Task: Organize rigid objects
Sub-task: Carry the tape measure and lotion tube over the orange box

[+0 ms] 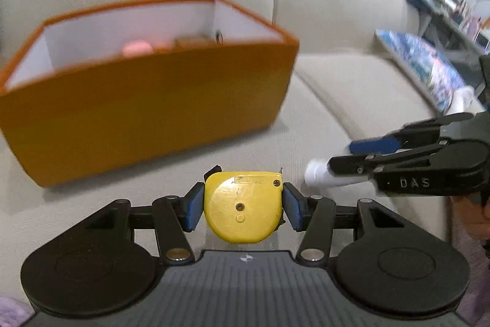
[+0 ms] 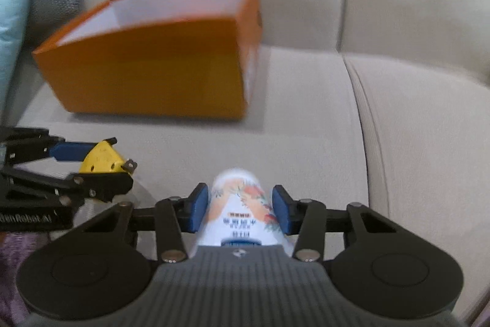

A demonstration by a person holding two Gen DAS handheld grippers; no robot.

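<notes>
A yellow tape measure [image 1: 243, 206] sits between the blue pads of my left gripper [image 1: 244, 206], which is shut on it and holds it above the sofa seat. My right gripper [image 2: 242, 212] is shut on a white bottle [image 2: 242, 215] with an orange fruit print, held lengthwise between its pads. From the left wrist view the right gripper [image 1: 352, 157] shows at the right edge with the white bottle [image 1: 324, 175] poking out. The right wrist view has the left gripper [image 2: 92, 164] at the left with the tape measure [image 2: 101, 160]. An open orange box [image 1: 147, 100] stands on the seat ahead.
The box [image 2: 159, 75] has white inner walls and holds a pink thing [image 1: 137, 49] and a brownish item [image 1: 191, 40]. A patterned blue cushion [image 1: 425, 69] lies at the right of the beige sofa [image 2: 413, 112]; a light blue pillow [image 2: 12, 29] leans at its left.
</notes>
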